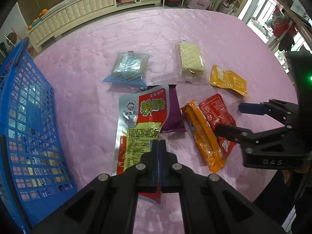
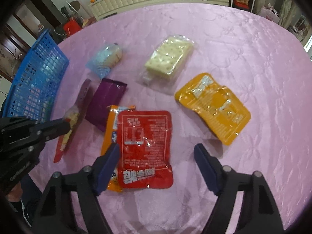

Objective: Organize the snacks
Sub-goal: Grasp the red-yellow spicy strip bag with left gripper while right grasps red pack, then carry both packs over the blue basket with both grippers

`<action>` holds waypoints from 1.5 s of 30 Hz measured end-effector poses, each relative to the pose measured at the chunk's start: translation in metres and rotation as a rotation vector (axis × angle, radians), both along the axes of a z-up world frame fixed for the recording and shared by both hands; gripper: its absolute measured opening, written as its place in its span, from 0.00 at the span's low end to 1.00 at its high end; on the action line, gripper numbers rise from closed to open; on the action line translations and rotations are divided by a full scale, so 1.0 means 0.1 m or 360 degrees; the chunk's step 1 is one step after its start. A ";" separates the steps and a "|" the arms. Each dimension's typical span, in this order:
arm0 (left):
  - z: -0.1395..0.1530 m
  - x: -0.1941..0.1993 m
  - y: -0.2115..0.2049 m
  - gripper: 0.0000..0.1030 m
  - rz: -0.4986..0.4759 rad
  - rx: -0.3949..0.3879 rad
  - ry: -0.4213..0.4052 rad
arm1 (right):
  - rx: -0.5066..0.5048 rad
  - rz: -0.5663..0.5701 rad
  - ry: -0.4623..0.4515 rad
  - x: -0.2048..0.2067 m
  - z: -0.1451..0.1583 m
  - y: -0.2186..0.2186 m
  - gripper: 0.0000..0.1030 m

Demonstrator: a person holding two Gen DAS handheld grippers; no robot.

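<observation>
My left gripper [image 1: 159,146] is shut on a long silver-and-red snack packet [image 1: 140,124] and holds it above the pink table; in the right wrist view the packet [image 2: 75,117] hangs edge-on from that gripper [image 2: 67,125]. My right gripper [image 2: 157,154] is open and empty, low over a red pouch [image 2: 145,148] that lies on an orange packet [image 2: 110,128]. It also shows in the left wrist view [image 1: 228,117]. The blue basket [image 1: 29,120] stands at the left with several snacks inside.
On the pink cloth [image 2: 243,44] lie a purple packet [image 2: 106,101], a blue clear bag [image 2: 105,60], a cracker pack [image 2: 167,58] and a yellow pouch [image 2: 214,107]. The table's far edge borders a white cabinet [image 1: 78,13].
</observation>
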State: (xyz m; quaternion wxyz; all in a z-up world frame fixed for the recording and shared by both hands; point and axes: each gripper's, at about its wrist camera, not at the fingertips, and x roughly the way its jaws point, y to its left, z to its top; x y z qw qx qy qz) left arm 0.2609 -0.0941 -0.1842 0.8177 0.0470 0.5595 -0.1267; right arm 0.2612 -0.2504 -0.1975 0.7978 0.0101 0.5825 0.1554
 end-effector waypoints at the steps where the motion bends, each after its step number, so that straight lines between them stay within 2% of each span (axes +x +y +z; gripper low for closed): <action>1: -0.01 -0.01 0.00 0.00 0.0000 -0.0005 -0.0001 | -0.0006 0.0006 0.0003 0.00 -0.01 0.02 0.78; 5: -0.03 0.04 0.04 0.00 0.0003 -0.0030 0.0000 | -0.0096 0.0060 -0.0015 0.00 -0.05 0.15 0.77; 12: -0.11 0.07 0.04 0.00 -0.0004 -0.0047 -0.0005 | -0.0320 0.0147 -0.0098 -0.06 -0.10 0.38 0.57; 14: -0.11 0.07 0.03 0.00 -0.0004 -0.0059 -0.0004 | -0.0316 0.0159 -0.0114 -0.08 -0.09 0.41 0.45; 15: -0.12 0.07 0.02 0.00 -0.0002 -0.0067 -0.0006 | -0.0294 0.0157 -0.0116 -0.09 -0.09 0.41 0.24; 21: 0.01 0.02 0.10 0.00 0.0005 -0.0111 -0.0060 | -0.0148 0.0105 -0.0123 -0.16 -0.02 0.33 0.18; 24: 0.11 -0.01 0.15 0.00 0.0010 -0.0152 -0.0099 | -0.0143 0.0106 -0.0156 -0.20 0.09 0.31 0.13; 27: 0.24 -0.07 0.19 0.00 0.0018 -0.0169 -0.0146 | -0.0146 0.0108 -0.0206 -0.21 0.30 0.31 0.10; 35: 0.62 -0.30 0.35 0.00 0.0072 -0.0219 -0.0268 | -0.0115 0.0130 -0.0358 -0.41 0.82 0.30 0.09; 45: 1.22 -0.66 0.64 0.00 0.0115 -0.0255 -0.0482 | -0.0074 0.0215 -0.0576 -0.61 1.38 0.71 0.09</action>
